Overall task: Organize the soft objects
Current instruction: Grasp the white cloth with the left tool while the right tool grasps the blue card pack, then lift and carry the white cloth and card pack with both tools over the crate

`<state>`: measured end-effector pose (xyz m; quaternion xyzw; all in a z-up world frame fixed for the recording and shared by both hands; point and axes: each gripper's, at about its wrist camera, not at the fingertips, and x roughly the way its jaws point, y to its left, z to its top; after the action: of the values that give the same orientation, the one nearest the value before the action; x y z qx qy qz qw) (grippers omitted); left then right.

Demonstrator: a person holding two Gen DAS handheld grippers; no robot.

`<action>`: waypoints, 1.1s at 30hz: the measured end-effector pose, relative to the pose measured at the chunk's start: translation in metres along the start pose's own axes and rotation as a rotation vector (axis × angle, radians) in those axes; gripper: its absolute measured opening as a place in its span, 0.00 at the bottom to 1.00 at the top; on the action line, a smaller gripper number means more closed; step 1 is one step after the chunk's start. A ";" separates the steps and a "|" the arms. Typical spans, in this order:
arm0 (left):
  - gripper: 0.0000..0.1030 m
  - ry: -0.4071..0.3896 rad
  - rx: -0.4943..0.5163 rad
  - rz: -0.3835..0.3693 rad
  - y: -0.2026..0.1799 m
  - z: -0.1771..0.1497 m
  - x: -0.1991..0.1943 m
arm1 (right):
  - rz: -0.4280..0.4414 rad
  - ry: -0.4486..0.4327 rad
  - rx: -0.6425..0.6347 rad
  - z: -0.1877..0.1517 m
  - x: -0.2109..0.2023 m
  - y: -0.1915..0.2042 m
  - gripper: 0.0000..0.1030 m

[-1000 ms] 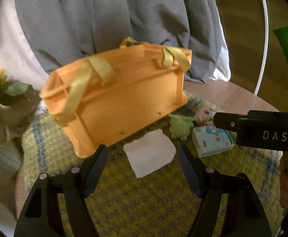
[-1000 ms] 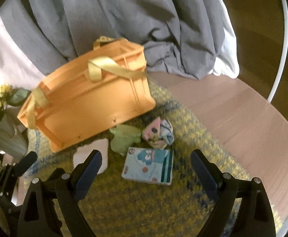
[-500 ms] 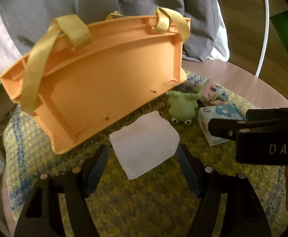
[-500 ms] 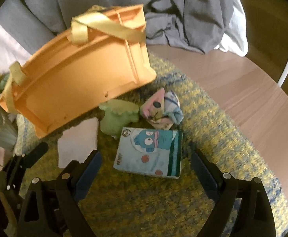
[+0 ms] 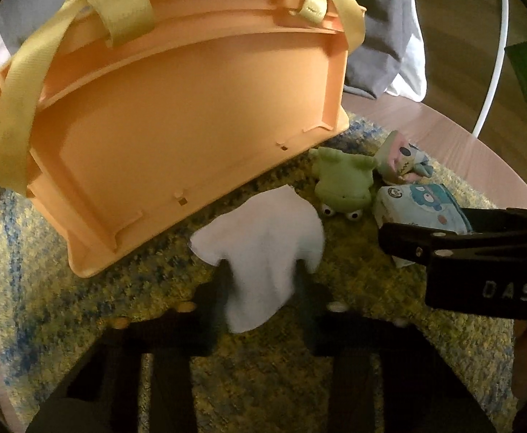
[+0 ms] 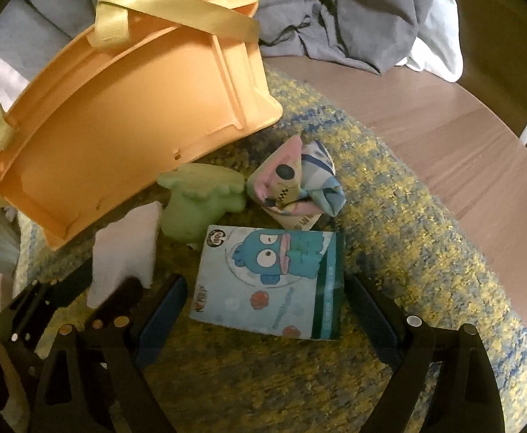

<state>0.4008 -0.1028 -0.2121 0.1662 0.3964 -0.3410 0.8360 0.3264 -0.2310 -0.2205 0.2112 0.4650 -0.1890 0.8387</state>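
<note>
A white cloth (image 5: 263,241) lies on the yellow-blue mat in front of the orange basket (image 5: 177,126). My left gripper (image 5: 261,274) is closing, and its fingers pinch the cloth's near edge, which bunches up between them. In the right wrist view the cloth (image 6: 126,252) stands lifted in the left gripper (image 6: 101,285). My right gripper (image 6: 267,288) is closing slightly around a blue cartoon tissue pack (image 6: 274,281); its pads stay clear of the pack. A green frog toy (image 6: 198,198) and a pink-blue cloth bundle (image 6: 296,180) lie just behind the pack.
The basket (image 6: 119,126) has yellow straps (image 6: 177,18) and stands tilted at the mat's back left. The mat (image 6: 426,234) covers part of a round wooden table (image 6: 444,126). Grey bedding (image 6: 353,18) is heaped behind. A white tube (image 5: 494,54) curves at the right.
Both grippers have sunk toward the mat. The left gripper's fingers have come together on the white cloth, which now bunches up. The tissue pack now lies between the right gripper's fingers.
</note>
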 end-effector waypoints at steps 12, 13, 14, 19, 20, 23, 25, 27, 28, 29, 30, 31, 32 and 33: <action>0.15 -0.035 -0.094 0.008 0.004 -0.003 -0.024 | 0.011 -0.004 -0.006 -0.003 -0.007 -0.005 0.74; 0.15 -0.041 -0.098 0.011 0.004 -0.003 -0.028 | 0.018 -0.003 -0.004 -0.004 -0.009 -0.005 0.74; 0.15 -0.047 -0.101 0.013 0.004 -0.002 -0.031 | 0.024 -0.005 -0.004 -0.004 -0.012 -0.006 0.74; 0.15 -0.081 -0.125 0.030 0.000 -0.002 -0.051 | 0.053 -0.021 -0.013 -0.003 -0.026 -0.007 0.74; 0.15 -0.090 -0.139 0.034 0.000 -0.002 -0.057 | 0.060 -0.026 -0.013 -0.002 -0.029 -0.007 0.74; 0.15 -0.111 -0.175 0.042 -0.001 0.001 -0.070 | 0.075 -0.045 -0.022 0.001 -0.040 -0.007 0.74; 0.15 -0.125 -0.190 0.054 -0.001 0.002 -0.079 | 0.085 -0.057 -0.030 0.003 -0.046 -0.008 0.74; 0.15 -0.143 -0.204 0.063 -0.002 0.003 -0.090 | 0.098 -0.070 -0.036 0.007 -0.053 -0.008 0.74; 0.15 -0.151 -0.204 0.064 -0.002 0.004 -0.093 | 0.106 -0.075 -0.039 0.008 -0.056 -0.008 0.74; 0.15 -0.158 -0.208 0.069 -0.003 0.005 -0.097 | 0.113 -0.083 -0.043 0.009 -0.061 -0.007 0.74; 0.15 -0.166 -0.213 0.077 -0.004 0.006 -0.102 | 0.118 -0.089 -0.047 0.010 -0.064 -0.007 0.74; 0.15 -0.174 -0.216 0.083 -0.004 0.007 -0.106 | 0.126 -0.096 -0.053 0.012 -0.067 -0.007 0.74; 0.15 -0.185 -0.221 0.091 -0.005 0.008 -0.111 | 0.134 -0.105 -0.060 0.013 -0.072 -0.006 0.74; 0.15 -0.194 -0.224 0.098 -0.006 0.009 -0.115 | 0.138 -0.111 -0.064 0.015 -0.074 -0.007 0.74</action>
<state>0.3495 -0.0619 -0.1169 0.0572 0.3409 -0.2677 0.8994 0.2967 -0.2353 -0.1513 0.2048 0.4082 -0.1272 0.8805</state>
